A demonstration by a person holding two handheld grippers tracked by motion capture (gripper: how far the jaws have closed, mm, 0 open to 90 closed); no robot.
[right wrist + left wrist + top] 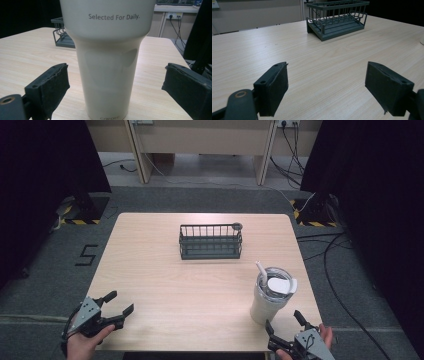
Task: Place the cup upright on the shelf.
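A cream tumbler (270, 295) with a clear lid and a white straw stands upright near the table's front right. Printed on it is "Selected For Daily." (107, 60). My right gripper (286, 321) is open just in front of it, its jaws wide on either side of the tumbler's base without touching. In the right gripper view that gripper (115, 85) has the cup between its pads. A dark wire rack (210, 241) sits at the middle back of the table, also far ahead as the rack (337, 18). My left gripper (119, 303) stands open at the front left corner, with nothing between its jaws (325, 87).
The light wooden table (165, 280) is bare between the rack and the grippers. Grey carpet surrounds it, with cables on the floor at the right (335, 250) and dark curtains on both sides. A wall socket (173, 15) shows behind the tumbler.
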